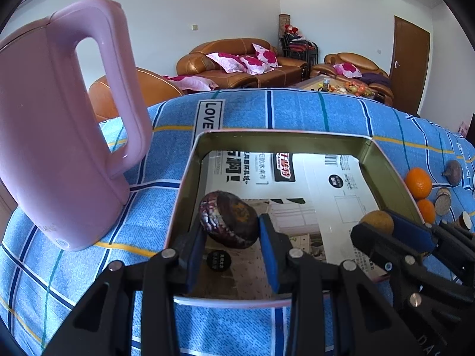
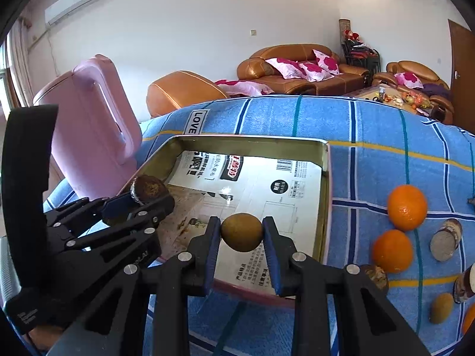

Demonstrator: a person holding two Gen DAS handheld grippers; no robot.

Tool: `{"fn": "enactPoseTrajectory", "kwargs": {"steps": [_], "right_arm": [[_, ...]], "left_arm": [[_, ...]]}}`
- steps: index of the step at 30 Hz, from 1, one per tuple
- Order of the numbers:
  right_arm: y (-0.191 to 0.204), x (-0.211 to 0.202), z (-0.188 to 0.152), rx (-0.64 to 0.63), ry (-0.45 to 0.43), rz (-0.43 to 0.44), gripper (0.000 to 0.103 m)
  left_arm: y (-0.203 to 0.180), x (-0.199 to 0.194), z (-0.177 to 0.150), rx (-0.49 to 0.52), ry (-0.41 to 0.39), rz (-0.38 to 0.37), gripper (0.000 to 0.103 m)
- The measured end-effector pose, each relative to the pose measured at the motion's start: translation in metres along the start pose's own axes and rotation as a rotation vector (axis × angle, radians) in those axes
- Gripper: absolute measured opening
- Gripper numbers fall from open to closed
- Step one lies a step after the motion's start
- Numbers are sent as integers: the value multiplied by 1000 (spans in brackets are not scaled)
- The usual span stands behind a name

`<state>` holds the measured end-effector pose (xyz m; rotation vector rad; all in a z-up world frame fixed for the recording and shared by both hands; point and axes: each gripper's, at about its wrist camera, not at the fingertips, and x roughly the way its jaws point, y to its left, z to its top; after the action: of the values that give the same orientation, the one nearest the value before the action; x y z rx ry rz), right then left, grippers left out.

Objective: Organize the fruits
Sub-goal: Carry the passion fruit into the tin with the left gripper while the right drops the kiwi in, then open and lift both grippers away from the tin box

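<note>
A shallow metal tray [image 1: 190, 178] lined with printed paper lies on the blue checked cloth; it also shows in the right wrist view [image 2: 325, 195]. My left gripper [image 1: 233, 234] is shut on a dark purple-brown fruit [image 1: 227, 219] just above the tray's near left part. My right gripper [image 2: 242, 233] is shut on a small round brown fruit [image 2: 242, 232] above the tray's near edge. Each gripper shows in the other's view, the left gripper [image 2: 142, 204] at left and the right gripper [image 1: 386, 228] at right.
A tall pink kettle [image 1: 56, 136] stands left of the tray. Two oranges [image 2: 406, 207] and several brown fruits and cut halves [image 2: 445, 238] lie on the cloth right of the tray. Sofas and a low table are far behind.
</note>
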<state>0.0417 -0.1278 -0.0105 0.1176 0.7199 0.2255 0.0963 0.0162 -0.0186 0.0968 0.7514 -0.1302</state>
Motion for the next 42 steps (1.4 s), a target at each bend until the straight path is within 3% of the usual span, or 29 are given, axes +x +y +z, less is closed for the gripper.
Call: {"fn": "enactPoseTrajectory", "kwargs": {"steps": [5, 11, 13, 15, 16, 17, 18, 20, 21, 24, 27, 34, 42], "right_arm": [[0, -4, -3, 12, -8, 39, 32], [-3, -13, -4, 38, -50, 63, 40], [-6, -23, -4, 50, -109, 36, 40], [-6, -38, -3, 43, -194, -31, 40], [-7, -43, -2, 40, -222, -68, 40], [-8, -48, -2, 41, -253, -114, 44], [-10, -52, -2, 47, -274, -143, 55], [-15, -60, -3, 73, -331, -191, 76], [-18, -63, -4, 83, -359, -209, 80], [-22, -66, -3, 91, -384, -253, 80], [-24, -59, -3, 92, -336, -293, 80], [-30, -60, -6, 116, -314, -290, 80], [-39, -66, -15, 112, -256, -324, 80]], "left_arm": [[1, 0, -1, 0, -4, 0, 37], [0, -3, -2, 3, -13, -3, 39], [-2, -10, -2, 9, -52, 2, 46], [-5, -21, -3, 17, -106, 20, 77], [-5, -25, -3, 19, -133, 36, 85], [-7, -29, -3, 22, -160, 53, 95], [-8, -36, -4, 28, -201, 73, 98], [-11, -43, -5, 40, -249, 88, 100], [-12, -45, -5, 48, -266, 92, 102], [-14, -48, -4, 54, -283, 85, 103], [-14, -47, -1, 45, -277, 88, 103], [-13, -49, -7, 17, -281, 107, 103], [-11, -59, -17, -10, -294, 78, 103]]}}
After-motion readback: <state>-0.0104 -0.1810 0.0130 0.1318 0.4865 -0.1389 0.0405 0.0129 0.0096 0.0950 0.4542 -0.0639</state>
